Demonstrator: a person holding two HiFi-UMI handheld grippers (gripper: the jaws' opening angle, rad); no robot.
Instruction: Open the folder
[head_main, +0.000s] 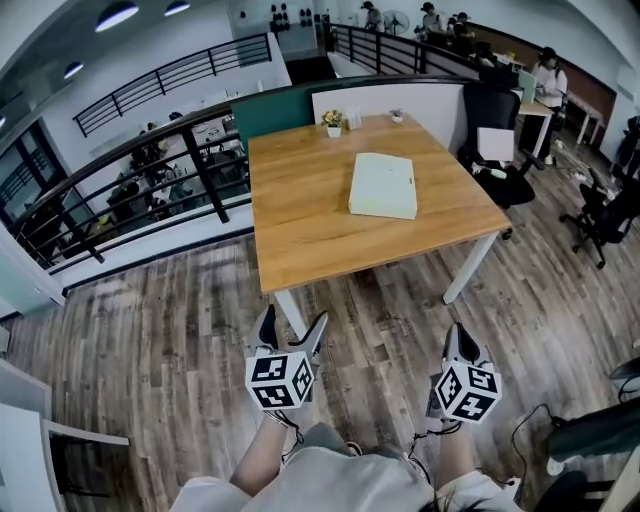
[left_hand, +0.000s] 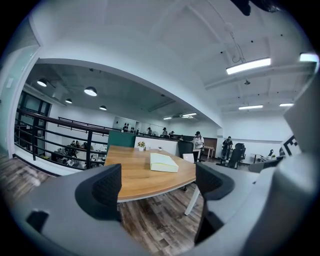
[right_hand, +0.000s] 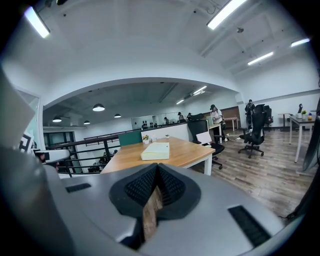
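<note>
A pale yellow-white folder (head_main: 383, 185) lies closed and flat on the wooden table (head_main: 300, 230), toward its far right. It also shows as a folder (left_hand: 163, 162) in the left gripper view and a folder (right_hand: 155, 150) in the right gripper view. Both grippers hang low over the floor, well short of the table. My left gripper (head_main: 293, 337) (left_hand: 157, 187) is open with nothing between its pads. My right gripper (head_main: 461, 345) (right_hand: 157, 190) is shut, pads nearly touching, holding nothing.
A small potted plant (head_main: 333, 122) and small items stand at the table's far edge by a white partition (head_main: 385, 98). Black office chairs (head_main: 500, 150) sit right of the table. A black railing (head_main: 130, 170) runs along the left. Wood floor (head_main: 180, 330) lies before the table.
</note>
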